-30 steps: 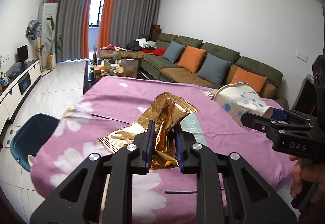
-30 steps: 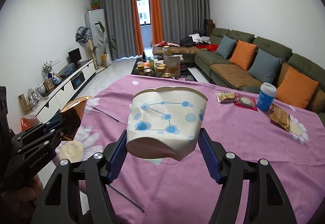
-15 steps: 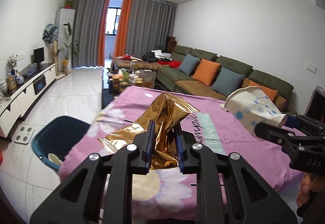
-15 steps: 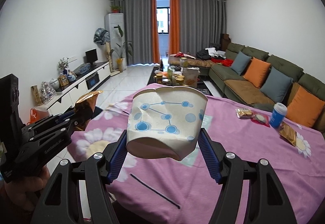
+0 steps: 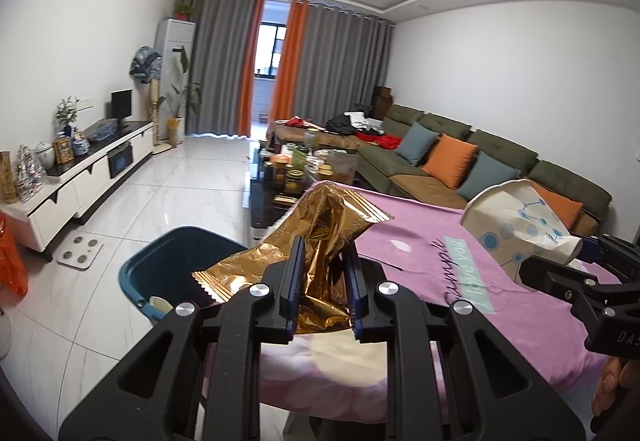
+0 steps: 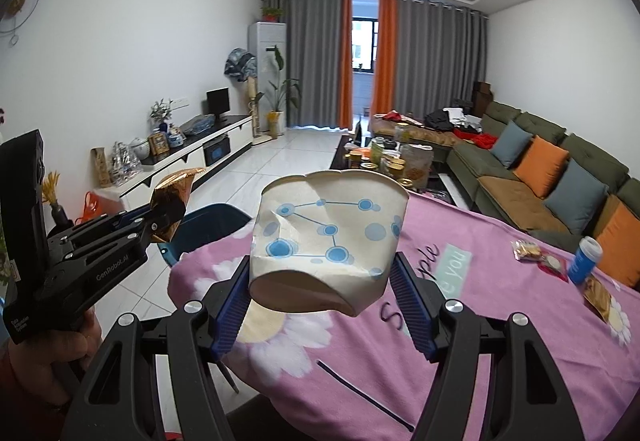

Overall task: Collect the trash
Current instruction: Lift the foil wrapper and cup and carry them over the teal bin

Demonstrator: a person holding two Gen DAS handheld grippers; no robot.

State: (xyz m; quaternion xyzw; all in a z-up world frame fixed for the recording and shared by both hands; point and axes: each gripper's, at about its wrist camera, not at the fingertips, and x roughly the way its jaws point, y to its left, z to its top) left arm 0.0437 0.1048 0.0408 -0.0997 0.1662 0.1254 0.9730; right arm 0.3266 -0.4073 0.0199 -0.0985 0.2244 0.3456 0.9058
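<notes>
The left gripper (image 5: 322,273) was almost shut, and its pads pinched a crinkly gold wrapper (image 5: 320,229) up in the air past the corner of the table (image 5: 520,305) with the pink cloth. The right gripper (image 6: 326,293) was held wide around a dented paper cup (image 6: 328,237), up over the table's edge. A blue bin (image 5: 176,269) sat on the bare white floor (image 5: 180,209) just beside that corner, with lots of open room around it.

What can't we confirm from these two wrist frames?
- Bin contents: left wrist view, the gold wrapper and left claw cover much of it; right wrist view shows only its rim.
- Inside of the paper cup: mouth faces away.
- Snack packets on the far table: too small.
</notes>
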